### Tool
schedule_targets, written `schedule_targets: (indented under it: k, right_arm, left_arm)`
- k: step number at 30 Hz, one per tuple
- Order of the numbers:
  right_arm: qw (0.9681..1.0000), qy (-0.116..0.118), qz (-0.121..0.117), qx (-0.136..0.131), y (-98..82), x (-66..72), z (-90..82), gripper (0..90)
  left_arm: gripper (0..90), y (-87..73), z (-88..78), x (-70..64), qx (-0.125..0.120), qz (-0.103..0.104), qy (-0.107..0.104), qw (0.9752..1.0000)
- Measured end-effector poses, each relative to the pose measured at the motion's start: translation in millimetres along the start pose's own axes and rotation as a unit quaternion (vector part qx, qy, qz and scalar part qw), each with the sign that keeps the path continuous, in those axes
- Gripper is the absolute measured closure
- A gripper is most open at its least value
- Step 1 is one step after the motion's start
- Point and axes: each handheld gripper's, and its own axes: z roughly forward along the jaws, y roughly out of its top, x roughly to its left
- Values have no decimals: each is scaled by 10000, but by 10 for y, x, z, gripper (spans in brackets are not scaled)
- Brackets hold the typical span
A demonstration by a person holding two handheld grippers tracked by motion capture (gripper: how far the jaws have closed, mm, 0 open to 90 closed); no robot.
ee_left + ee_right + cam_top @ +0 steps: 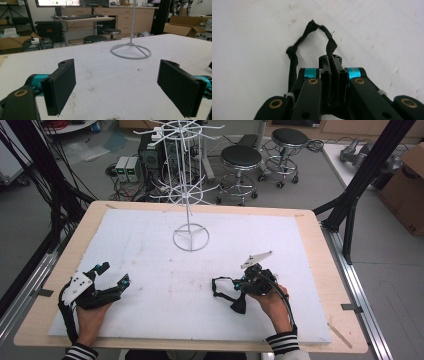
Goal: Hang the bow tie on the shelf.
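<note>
Right gripper view: right hand-held gripper (333,75) pinches black strap (294,47) | left hand-held gripper (117,87) spread

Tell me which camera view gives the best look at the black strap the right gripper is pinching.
The right gripper view: the black strap is close and sharp, looping from the shut jaws of the right gripper onto the white mat. The high view shows it small, as a thin loop left of that gripper.

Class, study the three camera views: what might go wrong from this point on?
1. The right gripper pinches just one end of the thin black strap; it may slip out.
2. The loose loop could snag the white wire rack.
3. The left gripper is open, giving no support.
</note>
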Motion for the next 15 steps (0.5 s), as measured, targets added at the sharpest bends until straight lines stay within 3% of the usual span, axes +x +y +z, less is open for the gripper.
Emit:
schedule_targets:
  k: [3,15]
  right_arm:
    - [9995,62,-76,-302,7,10,-30,867]
    - [9945,91,-285,-1004,48,58,-126,866]
  left_arm:
    - [157,0,0,0,-2,0,2,10000]
    - [156,0,-1,0,2,5,3,10000]
